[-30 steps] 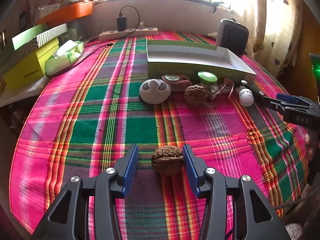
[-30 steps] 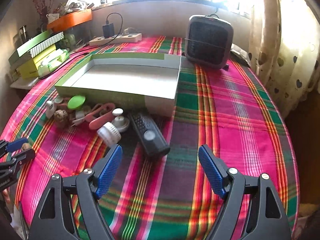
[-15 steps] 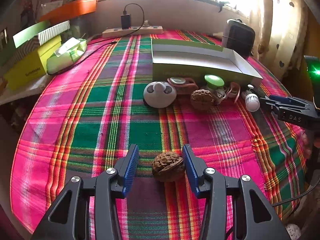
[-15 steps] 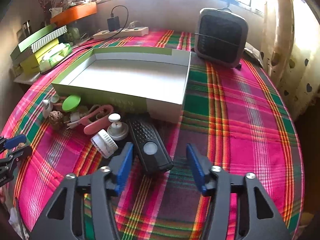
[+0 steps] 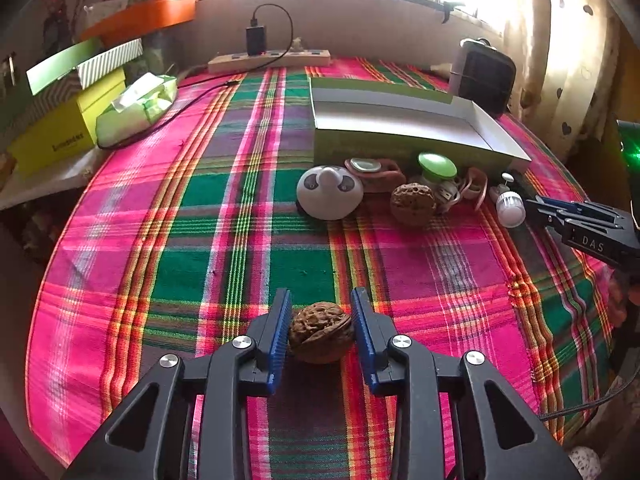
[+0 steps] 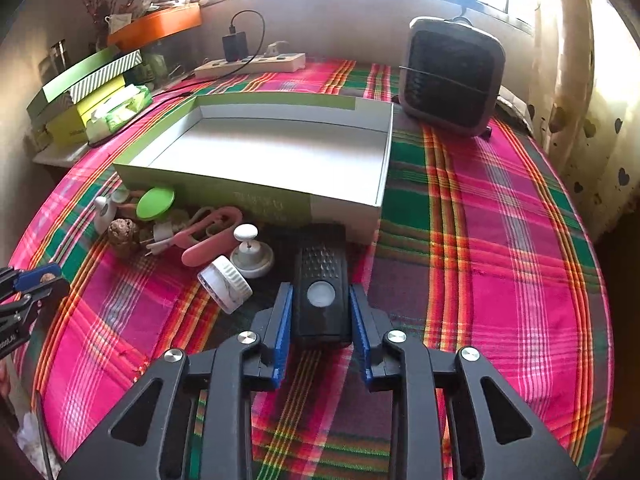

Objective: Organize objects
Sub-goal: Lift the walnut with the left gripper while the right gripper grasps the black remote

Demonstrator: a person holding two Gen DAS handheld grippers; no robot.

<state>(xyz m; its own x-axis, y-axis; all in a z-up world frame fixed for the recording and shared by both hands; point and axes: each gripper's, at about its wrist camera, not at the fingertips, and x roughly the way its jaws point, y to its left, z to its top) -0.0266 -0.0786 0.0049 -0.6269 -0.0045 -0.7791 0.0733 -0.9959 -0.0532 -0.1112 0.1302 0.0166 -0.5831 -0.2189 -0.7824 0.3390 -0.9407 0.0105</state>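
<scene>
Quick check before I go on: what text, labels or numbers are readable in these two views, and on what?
"DAS": white letters on the side of the right gripper, seen from the left wrist view.
Yellow box: dark print on its front, too blurred to read.
Green tray: faint pale lettering on its front wall, unreadable.
Left gripper: a partial white marking at the frame edge, cut off.

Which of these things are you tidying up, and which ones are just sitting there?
For tidying: walnut between the closing left gripper; black remote between the closing right gripper; second walnut; green lid; white cap; the empty box for them.

Just sitting there: heater, power strip, tissue pack.
</scene>
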